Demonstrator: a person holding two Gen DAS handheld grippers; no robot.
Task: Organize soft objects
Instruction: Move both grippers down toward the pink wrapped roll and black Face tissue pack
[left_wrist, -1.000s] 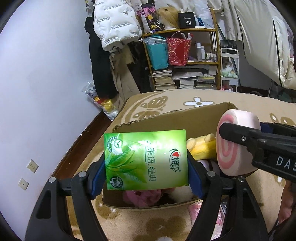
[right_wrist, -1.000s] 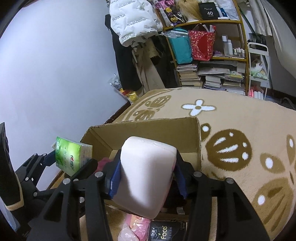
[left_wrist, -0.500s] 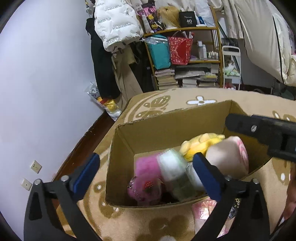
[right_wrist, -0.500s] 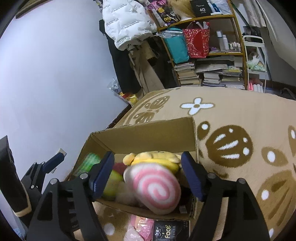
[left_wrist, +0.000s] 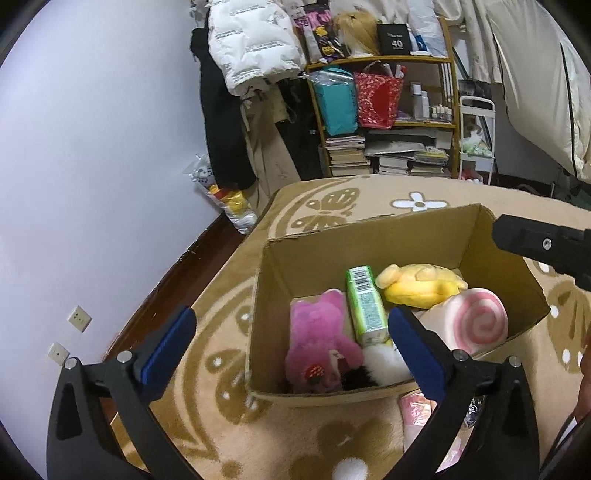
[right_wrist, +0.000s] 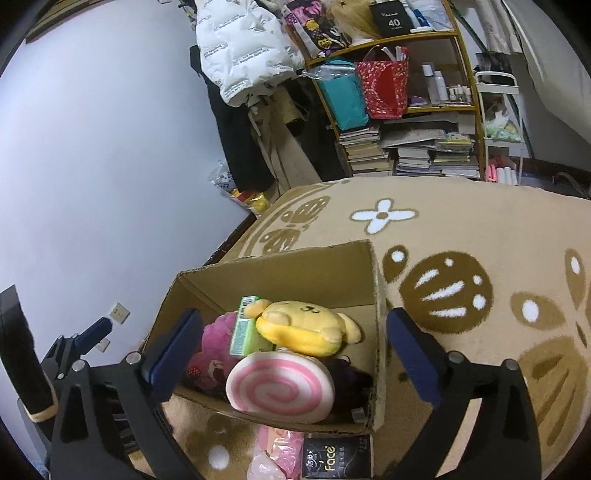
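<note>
Cardboard box (left_wrist: 373, 236) holding one pink plush (left_wrist: 321, 332), one yellow plush (left_wrist: 421, 284), one swirl cushion (left_wrist: 476, 321), one green pack (left_wrist: 365, 306), both grippers' fingers (left_wrist: 168, 343) released, right opening.

Both grippers are hanging over the near side of the cardboard box (left_wrist: 369, 236), tilted down. The left gripper (left_wrist: 291, 334) is gaping wide, empty; the right gripper (right_wrist: 293, 341) is opening, nothing between its jaws.

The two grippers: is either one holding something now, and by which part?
Neither holds anything. The left gripper is open; the right gripper is opening, nothing between its jaws.
</note>
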